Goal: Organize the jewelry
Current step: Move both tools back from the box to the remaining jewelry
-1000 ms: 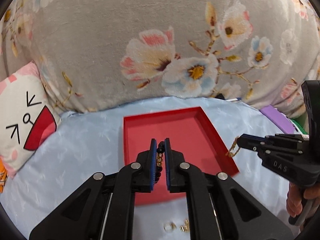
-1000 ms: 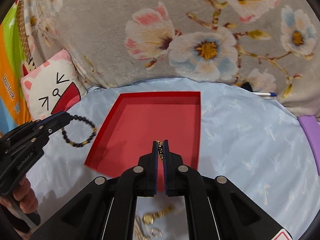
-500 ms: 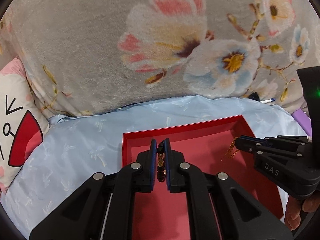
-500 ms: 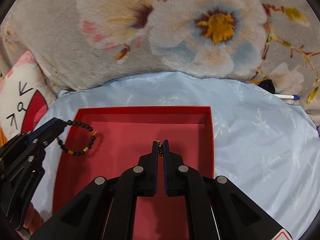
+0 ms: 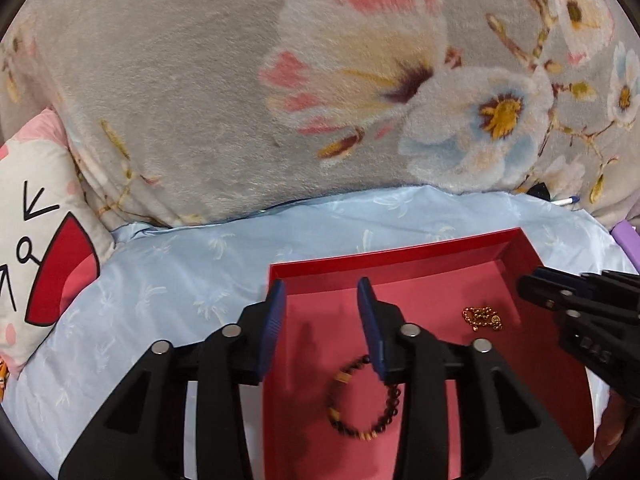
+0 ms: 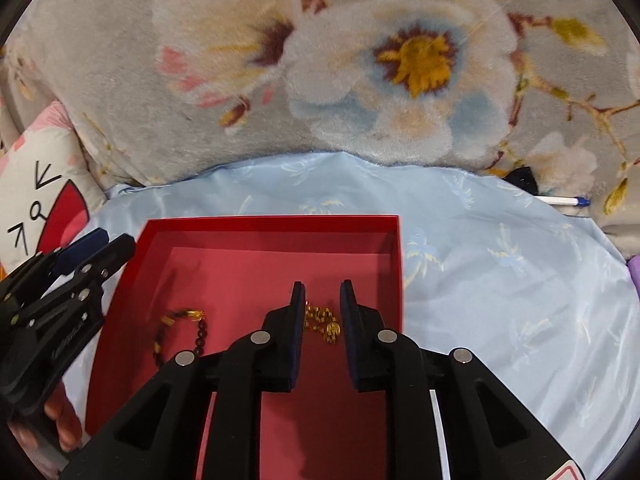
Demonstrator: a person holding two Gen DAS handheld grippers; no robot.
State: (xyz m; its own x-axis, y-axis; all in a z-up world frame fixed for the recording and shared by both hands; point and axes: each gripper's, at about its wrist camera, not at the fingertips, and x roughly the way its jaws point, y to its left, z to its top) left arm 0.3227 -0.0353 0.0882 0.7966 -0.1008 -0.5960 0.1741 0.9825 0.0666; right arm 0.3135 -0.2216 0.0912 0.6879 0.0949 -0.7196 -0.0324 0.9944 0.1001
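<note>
The left claw (image 5: 322, 312) hangs wide apart over the red tray (image 5: 400, 268), the beaded bracelet (image 5: 366, 400) lying loose on the tray floor below. Rightward, the gold chain (image 6: 322, 322) sits bunched beneath the right claw (image 6: 322, 304), also spread and empty, presumably so both pieces settle inside.

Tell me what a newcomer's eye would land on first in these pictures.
The red tray on the pale blue sheet grabs attention first, with a dark beaded bracelet and a gold chain lying loose on its floor. Both the left gripper and the right gripper hang over it with jaws open and empty. Behind rises a grey floral blanket, with a cartoon-face pillow at far left.
</note>
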